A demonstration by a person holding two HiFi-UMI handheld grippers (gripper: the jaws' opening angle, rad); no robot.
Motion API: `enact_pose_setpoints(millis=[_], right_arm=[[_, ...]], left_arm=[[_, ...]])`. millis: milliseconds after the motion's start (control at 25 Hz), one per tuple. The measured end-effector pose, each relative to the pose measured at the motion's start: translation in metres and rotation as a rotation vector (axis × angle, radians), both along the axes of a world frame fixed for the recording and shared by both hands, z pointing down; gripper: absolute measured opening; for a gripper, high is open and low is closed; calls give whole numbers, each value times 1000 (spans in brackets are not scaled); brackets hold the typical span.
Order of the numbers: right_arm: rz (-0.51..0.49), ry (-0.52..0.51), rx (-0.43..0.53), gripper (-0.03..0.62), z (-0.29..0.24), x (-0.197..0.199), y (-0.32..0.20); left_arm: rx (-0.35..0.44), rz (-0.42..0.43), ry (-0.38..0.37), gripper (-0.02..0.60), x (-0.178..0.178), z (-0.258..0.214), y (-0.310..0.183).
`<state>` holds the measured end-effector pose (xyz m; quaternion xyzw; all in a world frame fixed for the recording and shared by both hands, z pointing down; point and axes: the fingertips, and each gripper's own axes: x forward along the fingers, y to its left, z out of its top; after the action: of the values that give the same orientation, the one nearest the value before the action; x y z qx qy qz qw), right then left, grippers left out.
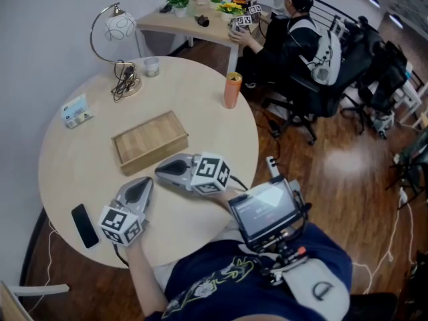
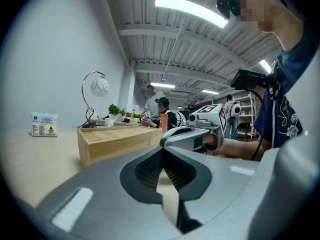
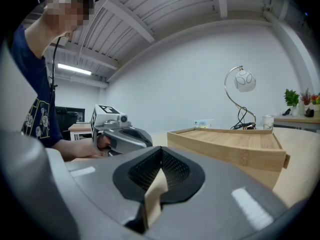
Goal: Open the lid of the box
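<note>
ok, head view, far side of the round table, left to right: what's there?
Pack → lamp → glass → orange cup. The box overlaps the lamp and glass, so it is left out.

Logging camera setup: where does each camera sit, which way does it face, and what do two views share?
Head view: on the person's head, facing steeply down at the round table and wooden box; both forearms, left gripper, right gripper show.
Left gripper view: on the left gripper, facing along its shut fingers toward the box; right hand shows.
Right gripper view: on the right gripper, facing along its shut fingers, box at right; left hand shows.
Shared: both gripper views show the box and the opposite gripper.
</note>
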<state>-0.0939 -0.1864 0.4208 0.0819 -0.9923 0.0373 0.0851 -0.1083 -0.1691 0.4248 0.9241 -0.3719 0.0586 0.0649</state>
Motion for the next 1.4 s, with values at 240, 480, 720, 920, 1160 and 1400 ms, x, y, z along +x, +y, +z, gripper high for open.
enact_pose_setpoints(millis=[240,480,720,920,1160,1400], right_arm=[[-1,-6,2,0,0,1,-1],[-10,-19,-4,0,1,-3,0],[-11,-9,1,0,2,4,1],[-14,-11,18,0,3,9,-3],[-19,-6,-5,0,2,3,1],[-17,-35,4,0,1,8,-7]], left_arm=[[-4,0,-1,0,1,0,-1],[-5,-2,-6,0,-2,0,-1],[1,0,-4,0,6,1,-2],[6,22,-8,0,11,-3,-3],[-14,-8,3,0,4,0,2],[9,7,9,0,8,-4,-8]])
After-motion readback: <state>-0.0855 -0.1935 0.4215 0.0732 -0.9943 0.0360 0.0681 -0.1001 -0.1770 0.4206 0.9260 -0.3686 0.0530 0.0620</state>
